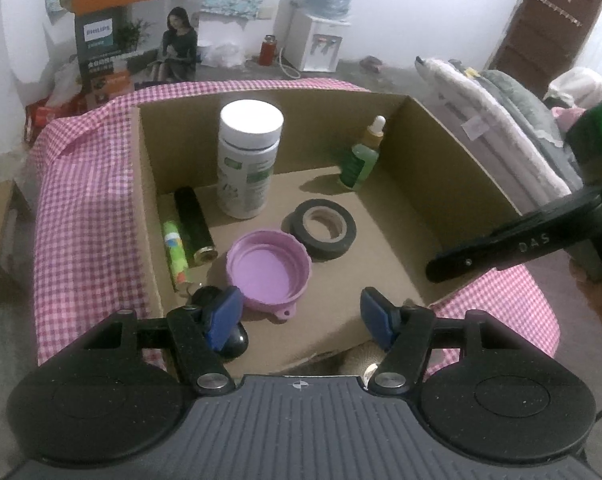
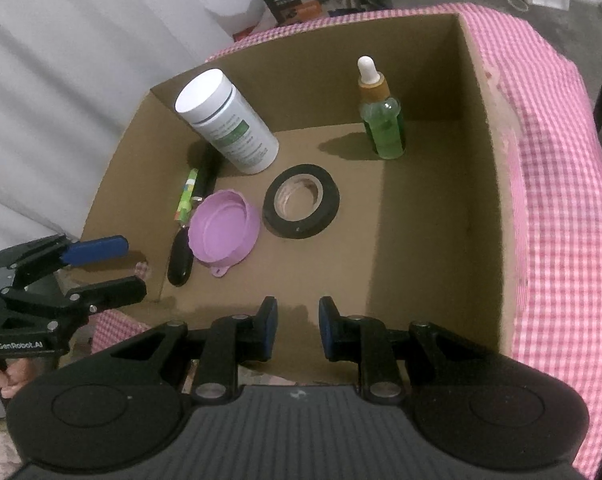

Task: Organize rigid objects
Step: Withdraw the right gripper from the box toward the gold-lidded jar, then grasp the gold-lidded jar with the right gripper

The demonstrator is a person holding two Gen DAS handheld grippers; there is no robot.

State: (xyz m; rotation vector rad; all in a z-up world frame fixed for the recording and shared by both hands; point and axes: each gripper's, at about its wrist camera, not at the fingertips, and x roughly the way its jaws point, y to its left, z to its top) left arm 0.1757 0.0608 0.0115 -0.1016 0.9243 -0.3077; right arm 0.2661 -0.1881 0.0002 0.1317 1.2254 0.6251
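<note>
box (image 2: 421, 208): matt cardboard; tablecloth (image 2: 561, 184): checked cloth; lid (image 2: 225, 232): smooth plastic; tape roll (image 2: 301, 201): matt black

"PHILIPS" on box (image 1: 101, 46) by wall; "GenRobot.AI" on left gripper (image 2: 121, 268); "DAS" on right gripper (image 1: 437, 270).

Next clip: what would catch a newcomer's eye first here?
The open cardboard box on the pink checked cloth. Inside it, a tall white bottle stands at the back left and a green dropper bottle at the back right, with a purple lid and a black tape roll side by side in front.
</note>
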